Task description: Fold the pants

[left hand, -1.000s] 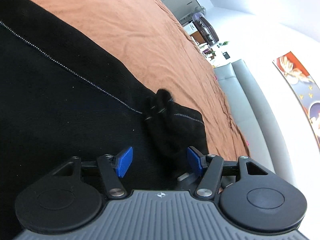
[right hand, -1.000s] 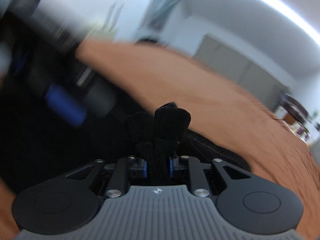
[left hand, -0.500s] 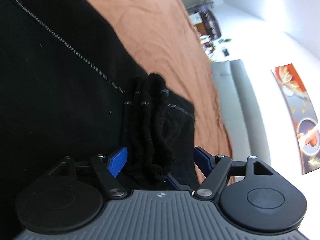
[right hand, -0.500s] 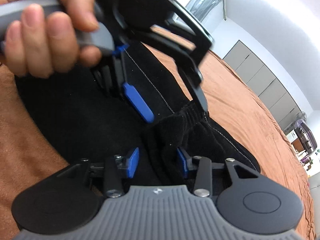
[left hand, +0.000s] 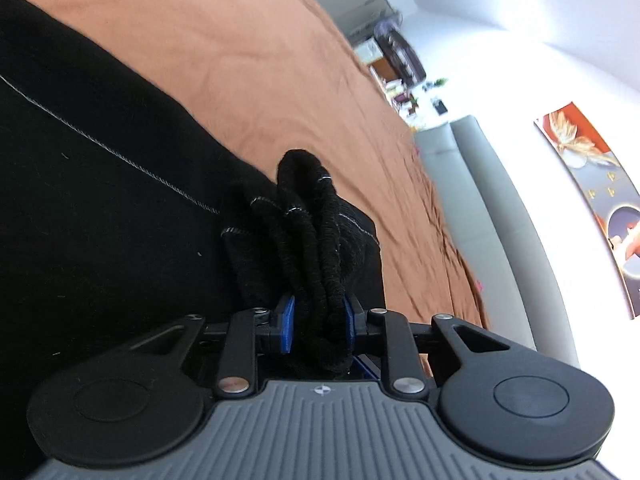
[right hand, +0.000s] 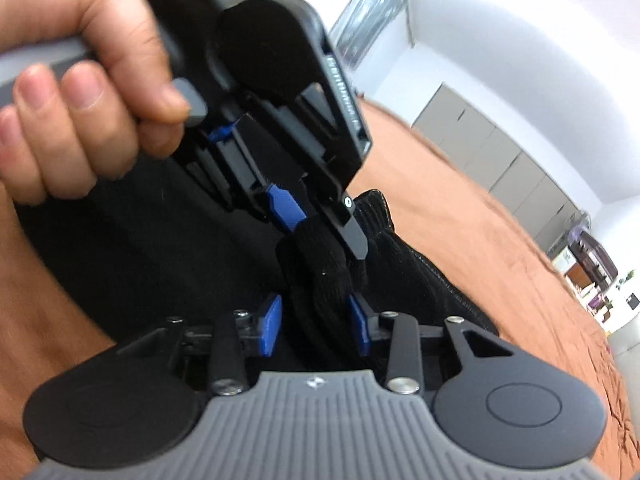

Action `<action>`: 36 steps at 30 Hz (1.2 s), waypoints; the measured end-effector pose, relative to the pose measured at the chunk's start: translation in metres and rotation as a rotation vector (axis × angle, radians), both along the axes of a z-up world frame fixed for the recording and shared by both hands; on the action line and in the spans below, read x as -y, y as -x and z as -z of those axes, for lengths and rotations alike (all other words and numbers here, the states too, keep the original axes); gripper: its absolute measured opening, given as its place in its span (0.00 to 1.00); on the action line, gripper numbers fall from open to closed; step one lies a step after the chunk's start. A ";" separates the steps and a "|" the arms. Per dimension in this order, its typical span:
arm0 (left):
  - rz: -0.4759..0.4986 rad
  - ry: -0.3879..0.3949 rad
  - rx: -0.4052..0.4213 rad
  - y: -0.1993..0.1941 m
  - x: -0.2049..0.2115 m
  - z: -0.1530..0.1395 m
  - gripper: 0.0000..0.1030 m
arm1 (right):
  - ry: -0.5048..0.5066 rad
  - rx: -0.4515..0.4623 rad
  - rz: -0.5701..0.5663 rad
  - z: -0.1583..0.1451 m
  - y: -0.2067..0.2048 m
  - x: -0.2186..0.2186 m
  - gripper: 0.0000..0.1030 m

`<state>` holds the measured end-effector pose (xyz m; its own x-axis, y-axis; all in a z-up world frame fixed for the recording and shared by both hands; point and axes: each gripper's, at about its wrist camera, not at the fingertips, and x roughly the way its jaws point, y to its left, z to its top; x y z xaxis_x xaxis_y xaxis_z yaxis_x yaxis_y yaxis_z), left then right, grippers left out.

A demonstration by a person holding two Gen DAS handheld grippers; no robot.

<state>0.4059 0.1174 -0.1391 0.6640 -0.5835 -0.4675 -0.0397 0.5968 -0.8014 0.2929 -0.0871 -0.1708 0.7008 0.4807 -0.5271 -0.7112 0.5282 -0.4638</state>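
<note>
Black pants lie spread on a brown bedspread. The left gripper has just clamped the bunched waistband, at twelve o'clock from it. The right gripper has been closing around the same bunch, loosely. The fabric looks soft, light and floppy; the thick elastic waistband seems the surest hold.

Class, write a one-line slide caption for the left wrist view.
Left gripper clamps bunched black pants waistband over brown bedspread.

Open brown bed lies free beyond the black pants; the left gripper and hand crowd the right gripper's front.
</note>
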 end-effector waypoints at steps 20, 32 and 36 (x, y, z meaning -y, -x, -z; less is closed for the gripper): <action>-0.014 -0.080 -0.107 -0.001 0.000 0.037 0.34 | -0.175 -0.444 0.467 -0.015 -0.073 0.120 0.30; -0.173 -0.066 0.010 0.109 -0.086 -0.011 0.77 | -0.384 -0.402 0.523 -0.044 -0.043 0.097 0.32; -0.336 -0.112 0.033 0.178 -0.154 -0.022 0.81 | -0.460 -0.436 0.467 -0.069 -0.008 0.073 0.33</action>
<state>0.2281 0.2712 -0.1176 0.8258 -0.2764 -0.4916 -0.2241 0.6391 -0.7357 0.3013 -0.1602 -0.1017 0.6596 0.4245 -0.6202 -0.4362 0.8883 0.1441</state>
